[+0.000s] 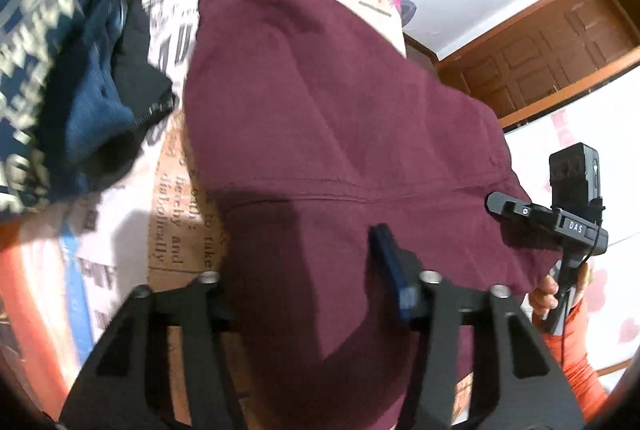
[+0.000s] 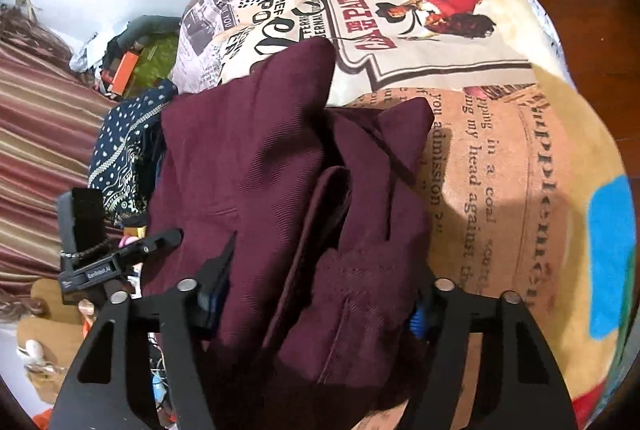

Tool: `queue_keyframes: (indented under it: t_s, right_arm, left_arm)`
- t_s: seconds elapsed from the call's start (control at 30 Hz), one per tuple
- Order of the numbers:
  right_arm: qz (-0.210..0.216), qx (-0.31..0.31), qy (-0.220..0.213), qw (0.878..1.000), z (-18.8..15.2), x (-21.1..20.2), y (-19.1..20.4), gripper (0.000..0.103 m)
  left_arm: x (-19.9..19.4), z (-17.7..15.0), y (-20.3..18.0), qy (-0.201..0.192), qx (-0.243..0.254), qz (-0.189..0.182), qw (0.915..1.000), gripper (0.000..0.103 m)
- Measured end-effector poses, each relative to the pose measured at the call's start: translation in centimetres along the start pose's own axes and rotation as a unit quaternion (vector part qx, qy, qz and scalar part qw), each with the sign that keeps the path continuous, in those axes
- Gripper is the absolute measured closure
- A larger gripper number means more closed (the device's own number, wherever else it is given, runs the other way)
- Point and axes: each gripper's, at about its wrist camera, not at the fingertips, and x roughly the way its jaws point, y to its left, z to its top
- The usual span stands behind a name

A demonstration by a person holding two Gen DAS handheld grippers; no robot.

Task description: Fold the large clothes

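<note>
Maroon garment [image 2: 280,190] lies bunched on the printed bedspread [image 2: 500,158], both tools, left [image 1: 304,270] and right [image 2: 316,294], half-closed, clamping its near edge for folding.

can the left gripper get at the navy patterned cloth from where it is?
Probably not directly: the left gripper has the maroon garment bunched between its fingers, while the navy patterned cloth lies off to its side.

- The left gripper [image 1: 316,294] is showing matte black arms with silver screws and a blue pad.
- The right gripper [image 2: 312,294] is showing the same build.
- An orange sleeve [image 1: 576,362] is covering the right arm.
</note>
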Motion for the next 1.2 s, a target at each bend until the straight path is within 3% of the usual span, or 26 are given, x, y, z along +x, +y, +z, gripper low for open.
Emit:
queue_keyframes:
  t_s: [0.17, 0.33, 0.47, 0.63, 0.8, 1.03, 1.2]
  right_arm:
    - [0.007, -0.018, 0.000, 1.000, -0.4, -1.8, 2.4, 0.063]
    - [0.004, -0.066, -0.032, 0.997, -0.5, -4.6, 6.7, 0.064]
    - [0.025, -0.098, -0.068, 0.992, 0.6, -6.3, 11.1, 0.064]
    - [0.058, -0.148, -0.105, 0.982, 2.3, -6.5, 16.9, 0.064]
    - [0.093, -0.180, -0.128, 0.971, 4.6, -4.7, 22.3, 0.064]
    - [0.106, -0.197, -0.126, 0.966, 7.7, 1.5, 27.0, 0.064]
    - [0.110, -0.176, -0.086, 0.974, 10.4, 9.3, 26.9, 0.064]
  left_arm:
    - [-4.5, -0.4, -2.3, -0.033, 0.045, -0.008, 0.9984, 0.072]
    - [-10.9, -0.2, -3.2, -0.083, 0.058, -0.024, 0.9946, 0.073]
    - [-16.6, 1.4, -2.9, -0.126, 0.057, -0.038, 0.9897, 0.073]
    - [-25.2, 2.5, -2.3, -0.197, 0.085, -0.002, 0.9767, 0.073]
    - [-31.3, 3.3, -0.3, -0.246, 0.099, 0.035, 0.9637, 0.073]
    - [-32.1, 6.2, 6.1, -0.262, 0.056, 0.072, 0.9607, 0.073]
    - [-29.5, 8.1, 12.4, -0.234, 0.017, 0.105, 0.9665, 0.073]
